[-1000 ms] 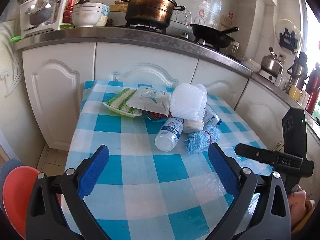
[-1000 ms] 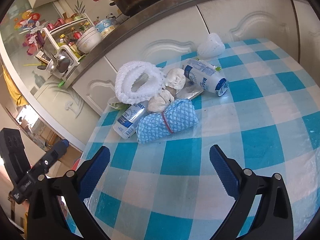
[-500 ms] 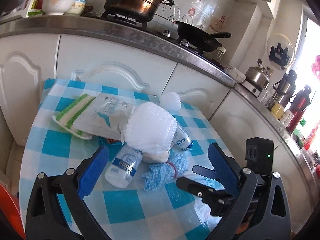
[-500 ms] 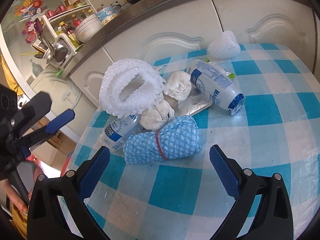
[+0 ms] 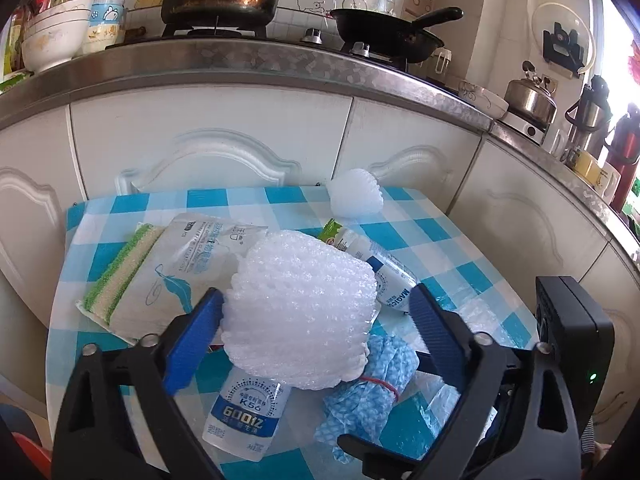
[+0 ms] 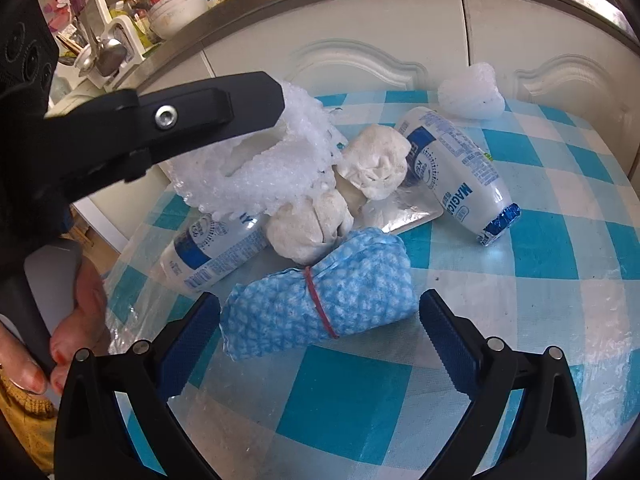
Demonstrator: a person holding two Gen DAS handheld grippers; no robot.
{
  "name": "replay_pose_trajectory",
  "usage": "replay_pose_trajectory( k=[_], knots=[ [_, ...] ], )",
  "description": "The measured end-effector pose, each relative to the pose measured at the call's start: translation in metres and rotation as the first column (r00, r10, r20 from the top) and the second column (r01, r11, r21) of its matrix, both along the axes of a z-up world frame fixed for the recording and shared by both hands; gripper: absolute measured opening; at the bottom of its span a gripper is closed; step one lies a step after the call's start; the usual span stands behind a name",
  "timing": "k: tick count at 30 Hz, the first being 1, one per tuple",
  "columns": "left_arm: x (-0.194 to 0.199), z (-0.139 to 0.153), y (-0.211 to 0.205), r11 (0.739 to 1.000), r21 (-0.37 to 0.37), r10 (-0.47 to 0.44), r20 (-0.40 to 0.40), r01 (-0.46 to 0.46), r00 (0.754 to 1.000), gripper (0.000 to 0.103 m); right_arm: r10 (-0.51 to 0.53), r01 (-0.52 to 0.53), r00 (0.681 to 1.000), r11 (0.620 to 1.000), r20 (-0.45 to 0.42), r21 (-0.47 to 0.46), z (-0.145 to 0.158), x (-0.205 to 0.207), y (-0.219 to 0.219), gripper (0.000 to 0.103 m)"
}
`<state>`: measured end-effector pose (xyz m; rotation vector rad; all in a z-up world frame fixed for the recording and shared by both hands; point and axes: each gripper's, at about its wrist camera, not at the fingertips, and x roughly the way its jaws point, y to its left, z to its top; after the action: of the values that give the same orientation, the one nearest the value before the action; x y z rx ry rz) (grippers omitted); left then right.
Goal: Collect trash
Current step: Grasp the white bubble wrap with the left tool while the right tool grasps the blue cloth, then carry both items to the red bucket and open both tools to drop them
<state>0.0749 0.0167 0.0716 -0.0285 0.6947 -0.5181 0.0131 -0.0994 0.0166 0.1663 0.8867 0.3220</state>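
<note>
my left gripper (image 5: 316, 320) is wide open round the foam net (image 5: 300, 316) atop the pile, nothing held yet, right gripper (image 6: 320, 340) open at the blue cloth (image 6: 320, 304), and imo squeezing off-centre cd just squash the net & knock the bottle (image 5: 244, 416) rolling.

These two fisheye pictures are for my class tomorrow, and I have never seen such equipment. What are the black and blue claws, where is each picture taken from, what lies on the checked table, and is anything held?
The claws are hand-held two-finger grippers, one in each of a person's hands; each carries a camera looking along its fingers. One picture is from the left gripper, open around a white foam net without clamping it. The other is from the right gripper, open at a blue cloth roll. On the table also lie two plastic bottles and crumpled tissues. Nothing is held.
</note>
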Motion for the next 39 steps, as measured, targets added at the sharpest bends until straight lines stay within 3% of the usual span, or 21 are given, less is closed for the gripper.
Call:
replay_pose_trajectory(
  k=[6, 9, 21, 29, 39],
  knots=[
    [0.001, -0.007, 0.006, 0.999, -0.021, 0.046, -0.041, -0.047, 0.998, 0.061, -0.046, 0.046, 0.999, 0.999, -0.014, 0.005, -0.002, 0.0, -0.005, 0.097],
    [-0.006, -0.003, 0.009, 0.997, -0.042, 0.061, -0.038, -0.063, 0.997, 0.058, -0.064, 0.065, 0.998, 0.998, -0.007, 0.006, -0.002, -0.005, -0.008, 0.089],
    [-0.047, 0.015, 0.041, 0.981, -0.158, 0.104, -0.039, -0.109, 0.994, 0.057, -0.13, 0.129, 0.991, 0.99, 0.026, 0.054, 0.003, -0.04, -0.027, 0.077],
    [-0.086, 0.02, 0.079, 0.964, -0.212, 0.158, -0.044, -0.163, 0.987, 0.057, -0.157, 0.153, 0.987, 0.984, 0.033, 0.094, 0.009, -0.067, -0.03, 0.07],
    [-0.141, 0.017, 0.157, 0.935, -0.208, 0.285, -0.041, -0.287, 0.958, 0.057, -0.109, 0.102, 0.992, 0.989, 0.062, 0.107, 0.024, -0.093, -0.005, 0.063]
  ],
)
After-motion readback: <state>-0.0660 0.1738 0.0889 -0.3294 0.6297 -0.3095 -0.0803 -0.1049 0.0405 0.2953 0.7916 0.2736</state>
